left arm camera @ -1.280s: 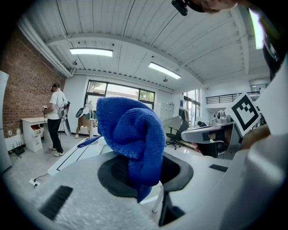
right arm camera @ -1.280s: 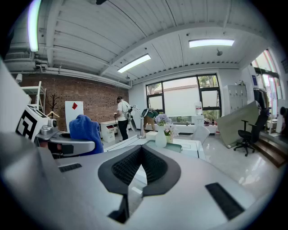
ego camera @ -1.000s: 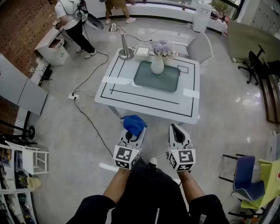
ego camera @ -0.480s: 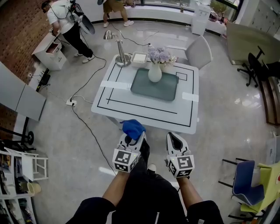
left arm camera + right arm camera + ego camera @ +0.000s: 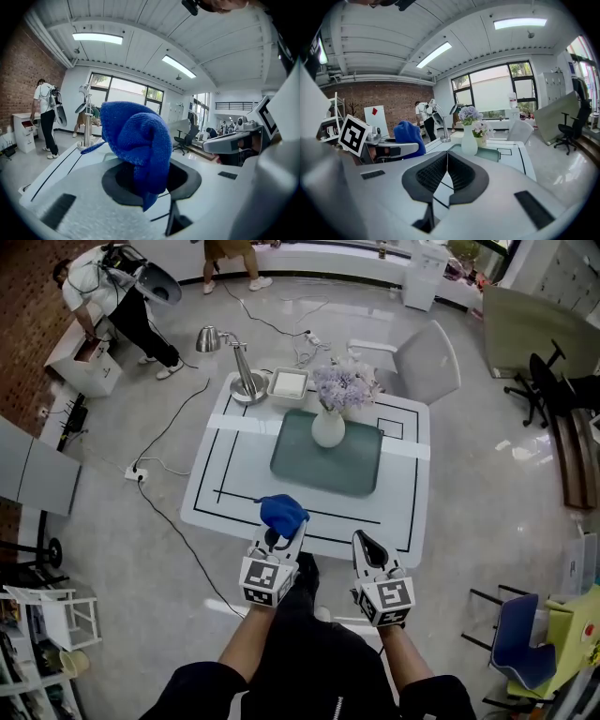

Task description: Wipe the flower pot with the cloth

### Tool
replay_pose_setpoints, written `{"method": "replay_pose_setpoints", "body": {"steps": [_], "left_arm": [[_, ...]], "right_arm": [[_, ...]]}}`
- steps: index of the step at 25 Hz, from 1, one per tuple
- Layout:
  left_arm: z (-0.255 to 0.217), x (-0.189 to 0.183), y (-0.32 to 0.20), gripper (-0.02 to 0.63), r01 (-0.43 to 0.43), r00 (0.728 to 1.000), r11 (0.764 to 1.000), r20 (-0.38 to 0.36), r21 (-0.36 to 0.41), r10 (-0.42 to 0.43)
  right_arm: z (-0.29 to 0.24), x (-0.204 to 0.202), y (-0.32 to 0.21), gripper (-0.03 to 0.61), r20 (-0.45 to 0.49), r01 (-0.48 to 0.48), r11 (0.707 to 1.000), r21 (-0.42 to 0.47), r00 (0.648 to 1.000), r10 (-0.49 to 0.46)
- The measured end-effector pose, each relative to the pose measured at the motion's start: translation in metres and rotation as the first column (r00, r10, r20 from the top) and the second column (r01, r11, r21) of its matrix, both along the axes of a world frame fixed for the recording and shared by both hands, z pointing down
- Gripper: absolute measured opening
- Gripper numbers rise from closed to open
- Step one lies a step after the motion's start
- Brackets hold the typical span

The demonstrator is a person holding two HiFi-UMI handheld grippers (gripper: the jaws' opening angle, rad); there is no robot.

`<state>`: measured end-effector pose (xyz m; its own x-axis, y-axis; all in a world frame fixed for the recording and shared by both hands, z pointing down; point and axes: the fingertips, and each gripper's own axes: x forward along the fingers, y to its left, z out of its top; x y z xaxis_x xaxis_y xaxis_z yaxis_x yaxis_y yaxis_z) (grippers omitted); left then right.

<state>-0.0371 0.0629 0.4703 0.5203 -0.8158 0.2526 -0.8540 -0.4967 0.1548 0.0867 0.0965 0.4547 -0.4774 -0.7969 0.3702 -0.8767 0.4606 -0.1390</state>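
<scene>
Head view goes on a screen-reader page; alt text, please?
The left gripper holds a blue cloth at the near edge of a white table; the right gripper is shut and empty. A flower pot stands on a mat farther back.

Bright workshop, brick wall (image 5: 19, 296) at upper left.
Glossy grey floor (image 5: 487, 484), white counter (image 5: 214, 474) at centre, grey chair (image 5: 428, 354) behind it, ceiling strip lights (image 5: 97, 37).
</scene>
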Motion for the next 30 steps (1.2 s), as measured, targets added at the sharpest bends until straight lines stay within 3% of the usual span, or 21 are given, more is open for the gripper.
{"method": "replay_pose_setpoints", "body": {"steps": [10,23,30], "left_arm": [[0.031,-0.023,-0.153,0.101,-0.100,0.994,0.995,0.036,-0.022,0.100],[0.049,0.001,-0.284,0.101,-0.210,0.975,0.978,0.070,-0.002,0.209],[0.090,0.019,-0.306,0.101,-0.242,0.964,0.967,0.090,-0.085,0.249]], "right_arm": [[0.010,-0.033,-0.126,0.011,-0.032,-0.028,0.997,-0.068,0.999,0.026],[0.048,0.000,-0.163,0.011,-0.090,-0.092,0.979,-0.182,0.993,0.077],[0.055,0.014,-0.180,0.011,-0.091,-0.113,0.974,-0.195,0.991,0.097]]}}
